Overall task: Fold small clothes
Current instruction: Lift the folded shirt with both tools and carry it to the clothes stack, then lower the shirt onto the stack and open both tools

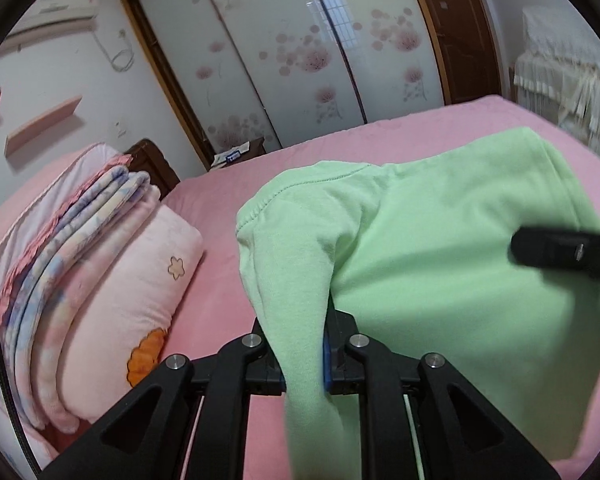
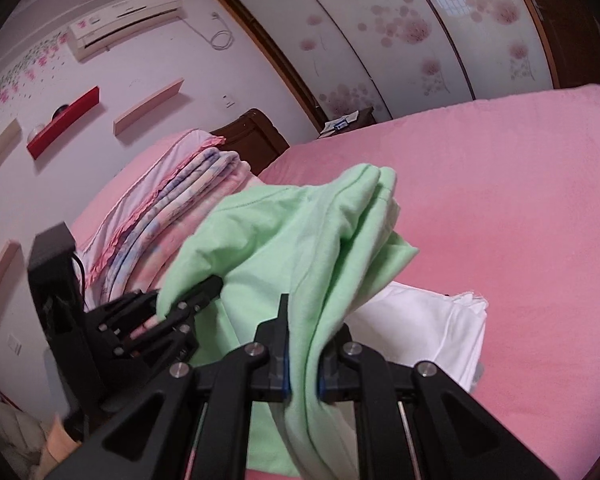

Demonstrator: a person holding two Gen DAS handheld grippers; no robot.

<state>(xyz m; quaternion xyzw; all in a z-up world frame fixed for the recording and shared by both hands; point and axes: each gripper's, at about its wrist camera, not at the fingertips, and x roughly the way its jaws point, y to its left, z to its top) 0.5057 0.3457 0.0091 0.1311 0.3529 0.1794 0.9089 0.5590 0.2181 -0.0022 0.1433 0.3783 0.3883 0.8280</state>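
Left wrist view shows one light green garment, lifted above one pink bed, with a fold of its edge pinched between the nearly closed jaws of the left gripper. From that pinch the cloth runs up and out toward 1 o'clock, its long axis lying from 7 to 1 across the frame, the hemmed edge on the upper side. The black tip of the right gripper enters from 3 o'clock against the green cloth.

At 9 o'clock sits one stack of folded blankets on one pink pillow with a flower patch.

Right wrist view: the right gripper has its jaws almost together on a bunched strip of the same garment, which rises toward 12 o'clock in a hump and drapes left to 9 o'clock, where the left gripper has hold of it. Beneath, at 4 o'clock, lies one folded white cloth on the bed. Two grippers are seen in all, and one wall air conditioner at 11 o'clock.
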